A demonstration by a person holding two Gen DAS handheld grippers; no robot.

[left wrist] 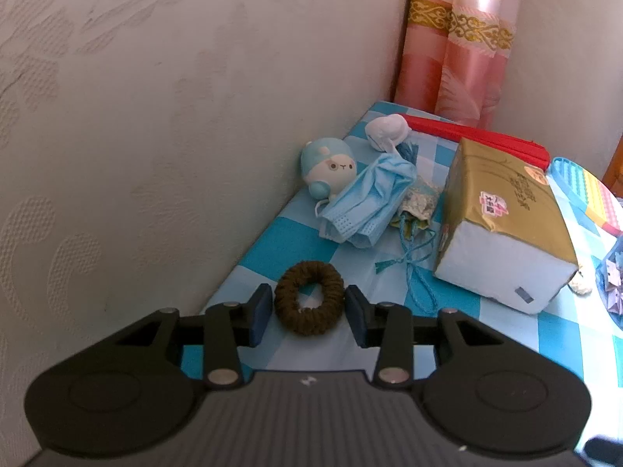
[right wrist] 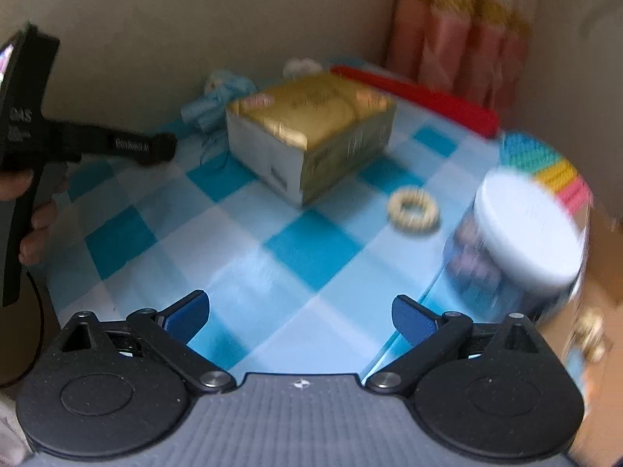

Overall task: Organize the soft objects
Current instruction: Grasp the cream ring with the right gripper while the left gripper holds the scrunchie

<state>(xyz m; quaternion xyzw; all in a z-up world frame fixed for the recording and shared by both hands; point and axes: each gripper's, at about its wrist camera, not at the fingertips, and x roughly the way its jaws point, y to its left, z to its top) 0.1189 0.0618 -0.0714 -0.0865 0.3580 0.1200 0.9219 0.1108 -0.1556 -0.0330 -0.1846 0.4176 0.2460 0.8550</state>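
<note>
left gripper [left wrist: 307,313] jaws seem just parted around the brown scrunchie [left wrist: 308,297]; right gripper [right wrist: 300,317] gapes empty.

left hand-held gripper [left wrist: 307,313] | jaws flank brown scrunchie [left wrist: 308,297] | on checked tablecloth [left wrist: 502,319]

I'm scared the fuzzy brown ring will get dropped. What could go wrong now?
The brown hair tie sits between the left gripper fingers, which look barely touching it, so it might slip out on lifting. It lies near the table edge by the wall and could get pushed off. The blue cord lies close by and might snag. The right gripper is open and empty.
</note>
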